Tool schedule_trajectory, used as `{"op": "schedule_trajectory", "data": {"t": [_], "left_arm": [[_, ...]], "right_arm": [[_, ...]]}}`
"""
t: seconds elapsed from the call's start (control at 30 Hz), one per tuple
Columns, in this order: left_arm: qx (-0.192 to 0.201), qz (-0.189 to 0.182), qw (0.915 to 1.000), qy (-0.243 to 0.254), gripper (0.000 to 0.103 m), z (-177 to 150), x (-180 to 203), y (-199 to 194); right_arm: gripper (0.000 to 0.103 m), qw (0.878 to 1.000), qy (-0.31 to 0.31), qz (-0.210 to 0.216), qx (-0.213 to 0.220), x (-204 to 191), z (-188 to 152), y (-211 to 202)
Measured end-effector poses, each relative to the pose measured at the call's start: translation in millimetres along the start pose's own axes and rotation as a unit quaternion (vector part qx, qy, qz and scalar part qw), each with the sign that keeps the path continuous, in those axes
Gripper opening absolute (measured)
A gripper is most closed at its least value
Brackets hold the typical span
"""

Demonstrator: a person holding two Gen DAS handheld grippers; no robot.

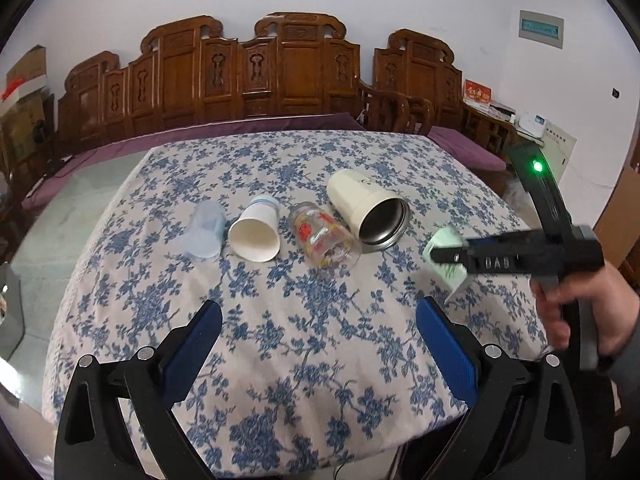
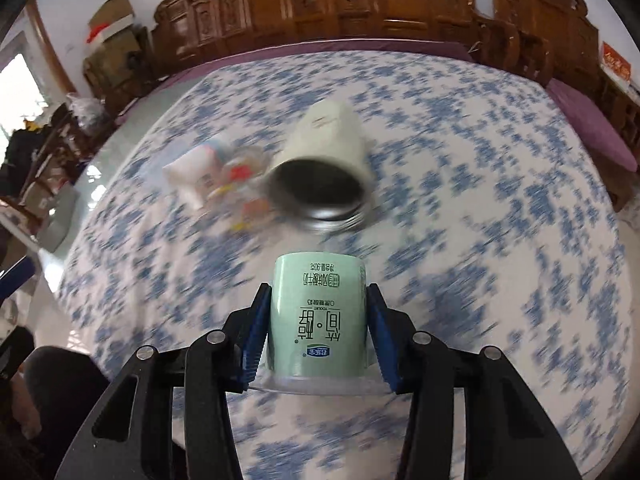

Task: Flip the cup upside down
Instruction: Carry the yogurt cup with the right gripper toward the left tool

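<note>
My right gripper (image 2: 318, 300) is shut on a pale green yogurt cup (image 2: 318, 316); its print reads upside down and its clear rim is nearest the camera. In the left wrist view the same cup (image 1: 444, 244) shows blurred in the right gripper (image 1: 444, 256), above the table's right side. My left gripper (image 1: 318, 322) is open and empty over the near middle of the table. A cream steel-lined mug (image 1: 366, 208), a printed glass (image 1: 324, 240), a white paper cup (image 1: 256, 232) and a clear plastic cup (image 1: 204, 230) lie on their sides in a row.
The table wears a blue floral cloth (image 1: 300, 360). Carved wooden chairs (image 1: 288, 68) with purple cushions stand behind it. Boxes (image 2: 108, 20) and clutter are at the left. The right wrist view is motion-blurred.
</note>
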State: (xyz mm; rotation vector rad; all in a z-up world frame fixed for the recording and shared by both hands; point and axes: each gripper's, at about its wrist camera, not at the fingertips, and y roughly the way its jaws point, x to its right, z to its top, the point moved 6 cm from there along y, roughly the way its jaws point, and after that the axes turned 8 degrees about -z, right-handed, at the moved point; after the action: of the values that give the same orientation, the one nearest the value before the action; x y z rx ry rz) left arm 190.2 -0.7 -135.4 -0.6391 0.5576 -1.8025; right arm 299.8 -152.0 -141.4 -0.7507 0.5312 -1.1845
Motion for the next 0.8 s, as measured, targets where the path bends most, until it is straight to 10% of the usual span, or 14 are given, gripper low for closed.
{"op": "schedule_trajectory", "data": {"t": [0.47, 0.8], "left_arm": [[-0.013, 0.036, 0.999, -0.021, 0.094, -17, -31, -15], [-0.018, 0.042, 0.9986, -0.028, 0.094, -14, -30, -9]], "right_arm": [[0.051, 0.999, -0.034, 0.022, -0.027, -73, -23, 37], [0.059, 0.997, -0.021, 0.03, 0.067, -57, -19, -10]]}}
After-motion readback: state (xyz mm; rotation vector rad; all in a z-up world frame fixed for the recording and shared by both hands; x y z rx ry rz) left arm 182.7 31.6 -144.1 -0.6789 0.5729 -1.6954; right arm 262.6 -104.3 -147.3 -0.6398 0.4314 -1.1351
